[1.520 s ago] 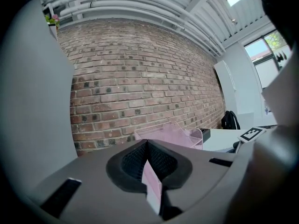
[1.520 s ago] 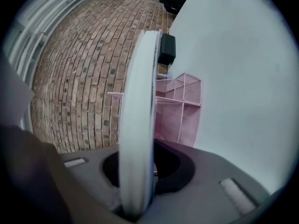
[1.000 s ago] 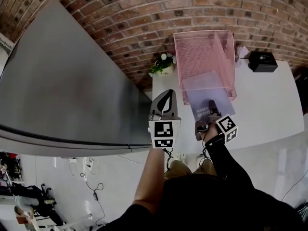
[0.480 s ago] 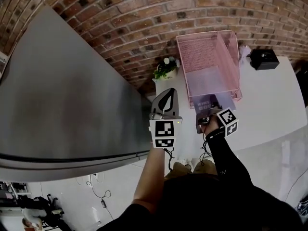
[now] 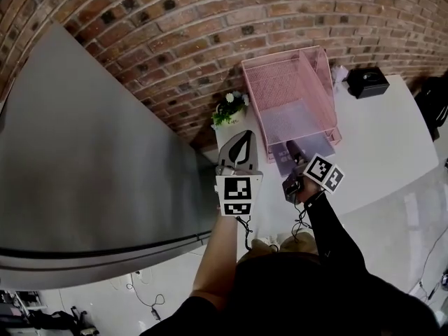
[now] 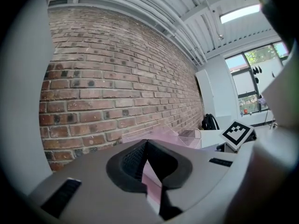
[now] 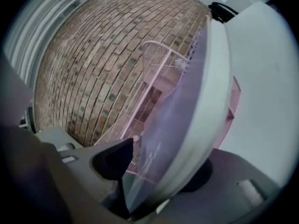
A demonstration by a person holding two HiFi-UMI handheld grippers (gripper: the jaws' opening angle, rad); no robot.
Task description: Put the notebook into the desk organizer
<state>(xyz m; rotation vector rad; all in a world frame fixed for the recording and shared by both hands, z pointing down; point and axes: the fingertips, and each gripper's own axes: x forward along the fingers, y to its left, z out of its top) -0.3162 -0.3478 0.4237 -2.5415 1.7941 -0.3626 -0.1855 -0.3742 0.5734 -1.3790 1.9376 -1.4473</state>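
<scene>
The pink wire organizer [image 5: 280,61] stands on the white table against the brick wall, its open end facing me. The lavender notebook [image 5: 283,126] lies mostly inside it, with the near end sticking out. My right gripper [image 5: 291,149] is at that end. In the right gripper view the notebook [image 7: 187,101] still sits between the jaws of the right gripper [image 7: 168,153], which have just been opening. It leans on one jaw, and mesh shows in a gap beside the other. My left gripper [image 5: 243,134] hovers left of the organizer, shut and empty [image 6: 146,141].
A small potted plant [image 5: 229,107] stands left of the organizer, a black box [image 5: 367,81] to its right. A tall grey cabinet [image 5: 98,152] fills the left side. The white table [image 5: 378,145] extends right, with a dark bag [image 5: 434,96] beyond its corner.
The notebook has slid further into the organizer with my right gripper following it. The right gripper has rolled and its marker cube now faces up more. The left gripper drifted slightly.
</scene>
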